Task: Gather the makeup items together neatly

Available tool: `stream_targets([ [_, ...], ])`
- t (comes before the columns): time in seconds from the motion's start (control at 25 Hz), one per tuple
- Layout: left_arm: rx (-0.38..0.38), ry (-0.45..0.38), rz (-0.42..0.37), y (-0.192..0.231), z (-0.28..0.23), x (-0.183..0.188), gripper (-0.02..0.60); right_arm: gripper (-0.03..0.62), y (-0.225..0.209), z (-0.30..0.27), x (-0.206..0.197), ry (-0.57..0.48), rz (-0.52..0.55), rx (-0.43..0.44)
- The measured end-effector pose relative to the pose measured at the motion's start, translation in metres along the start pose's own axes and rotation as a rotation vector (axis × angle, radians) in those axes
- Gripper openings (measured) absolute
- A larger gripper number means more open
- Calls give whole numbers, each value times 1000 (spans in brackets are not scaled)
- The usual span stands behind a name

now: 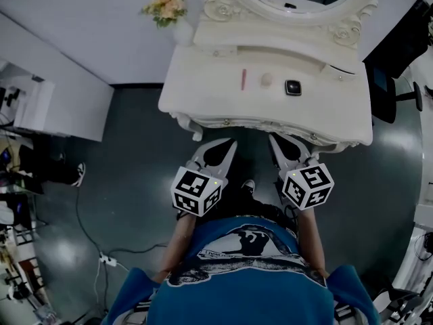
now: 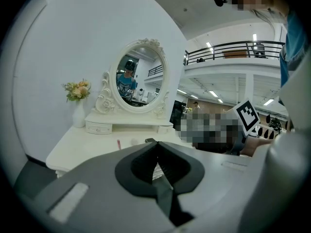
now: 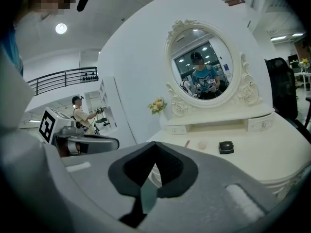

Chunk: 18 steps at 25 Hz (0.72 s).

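Fingers (image 2: 97,188) of left gripper (image 1: 231,143), right gripper (image 1: 273,138): were shut, empty.
Risk: arriving shut, could roll lipstick (image 1: 243,78) off bench (image 1: 203,93).

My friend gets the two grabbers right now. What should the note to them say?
Left gripper: shut and empty, held just short of the vanity table's front edge.
Right gripper: shut and empty, also just short of the edge.
Things: the pink stick, the pale round item and the black compact lie in a loose row on the table top. They are apart from each other, with the stick at the left and the compact at the right in the head view.
Done: nothing has been gathered yet.
Left: reach in, open a gripper and bring the three items neatly together.
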<state>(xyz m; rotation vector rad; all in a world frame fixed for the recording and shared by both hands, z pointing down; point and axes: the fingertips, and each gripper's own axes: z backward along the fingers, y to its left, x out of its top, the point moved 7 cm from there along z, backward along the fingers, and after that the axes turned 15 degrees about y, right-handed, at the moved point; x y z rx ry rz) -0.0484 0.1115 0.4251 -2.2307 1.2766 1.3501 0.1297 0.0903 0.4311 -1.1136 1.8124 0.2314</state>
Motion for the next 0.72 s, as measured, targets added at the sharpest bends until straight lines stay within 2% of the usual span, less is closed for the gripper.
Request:
stream_targets([
  [0.72, -22, -7, -24, -7, -1, 2, 14, 0, 5, 1, 0, 12, 31, -13],
])
